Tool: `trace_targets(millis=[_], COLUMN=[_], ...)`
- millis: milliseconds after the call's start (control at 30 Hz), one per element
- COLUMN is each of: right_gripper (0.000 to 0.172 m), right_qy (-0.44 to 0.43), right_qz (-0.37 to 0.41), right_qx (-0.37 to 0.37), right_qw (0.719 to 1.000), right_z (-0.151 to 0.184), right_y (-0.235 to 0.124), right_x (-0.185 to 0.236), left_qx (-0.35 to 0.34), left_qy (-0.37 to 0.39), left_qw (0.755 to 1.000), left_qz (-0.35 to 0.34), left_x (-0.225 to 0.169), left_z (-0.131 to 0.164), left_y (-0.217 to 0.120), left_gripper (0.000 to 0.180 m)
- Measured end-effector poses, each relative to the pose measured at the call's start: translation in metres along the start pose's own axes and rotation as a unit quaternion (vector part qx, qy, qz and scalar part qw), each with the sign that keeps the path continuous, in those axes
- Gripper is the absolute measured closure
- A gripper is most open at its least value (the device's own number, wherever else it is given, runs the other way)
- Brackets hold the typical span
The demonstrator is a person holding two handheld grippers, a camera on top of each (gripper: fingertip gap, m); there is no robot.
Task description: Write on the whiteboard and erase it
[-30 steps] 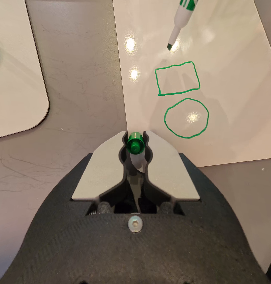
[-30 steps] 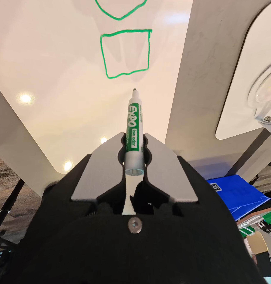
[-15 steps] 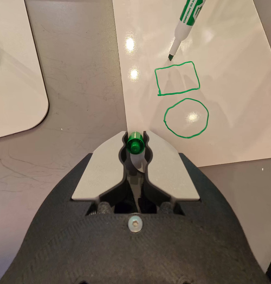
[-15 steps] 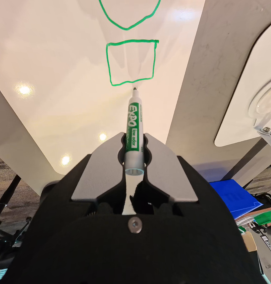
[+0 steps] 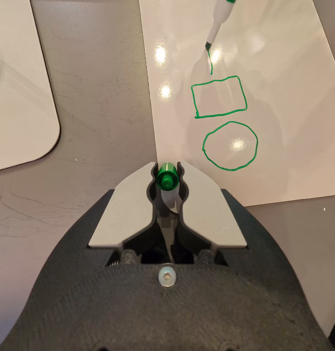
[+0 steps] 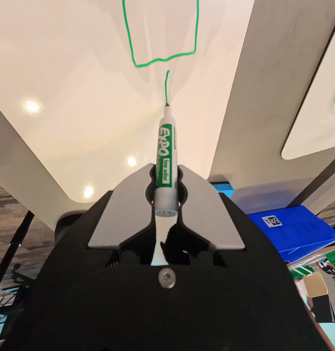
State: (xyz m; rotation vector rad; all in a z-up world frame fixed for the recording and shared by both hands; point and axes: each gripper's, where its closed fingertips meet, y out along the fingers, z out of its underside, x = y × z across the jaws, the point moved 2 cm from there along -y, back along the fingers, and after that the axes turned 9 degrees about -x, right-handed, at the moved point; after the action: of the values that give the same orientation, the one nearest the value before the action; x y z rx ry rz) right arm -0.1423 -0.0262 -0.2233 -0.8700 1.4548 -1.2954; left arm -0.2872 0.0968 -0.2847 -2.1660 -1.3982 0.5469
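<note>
A moment before, the marker's tip [image 6: 167,105] had hovered just short of the rectangle [image 5: 219,96], leaving no trace; now it pressed on the whiteboard [image 5: 288,171] and a short green line [image 5: 210,62] ran from the nib toward the rectangle's near edge, stopping just shy of it. I took that as the start of a third figure, beside the rectangle and the circle [image 5: 230,145] already drawn. So the writing half of the task was well along, I judged, while nothing had been wiped yet, and no eraser showed in either view.

My right gripper [image 6: 166,171] was closed to a narrow gap on the marker [image 6: 165,157], a white barrel with a green band, its two grey fingers [image 6: 125,191] pressing the barrel from either side; the open rear end of the barrel sat back between them and the nib pointed forward onto the board.

My left gripper [image 5: 166,169] had not moved. It was closed equally narrowly around the green cap [image 5: 167,179], gripped near the fingertips, and it waited at the board's near left corner, above the grey table [image 5: 98,95], well apart from the drawing. A second white board [image 5: 20,95] lay off to the left
</note>
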Motion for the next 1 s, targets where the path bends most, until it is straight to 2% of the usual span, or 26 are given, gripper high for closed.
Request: trace_targets(millis=[300, 867, 1000], right_gripper=[0.151, 0.151, 0.151], right_qy=[0.019, 0.008, 0.014], right_qz=[0.004, 0.010, 0.010], right_qx=[0.011, -0.004, -0.003], right_qw=[1.000, 1.000, 1.000], right_z=[0.019, 0.000, 0.005], right_y=[0.001, 0.002, -0.002], right_x=[0.000, -0.014, -0.011], left_qx=[0.000, 0.000, 0.000], left_qy=[0.000, -0.001, -0.001], left_qw=[1.000, 1.000, 1.000], left_qz=[0.000, 0.000, 0.000], left_x=[0.000, 0.000, 0.000], left_z=[0.000, 0.000, 0.000], left_y=[0.000, 0.000, 0.000], left_gripper=[0.161, 0.161, 0.161])
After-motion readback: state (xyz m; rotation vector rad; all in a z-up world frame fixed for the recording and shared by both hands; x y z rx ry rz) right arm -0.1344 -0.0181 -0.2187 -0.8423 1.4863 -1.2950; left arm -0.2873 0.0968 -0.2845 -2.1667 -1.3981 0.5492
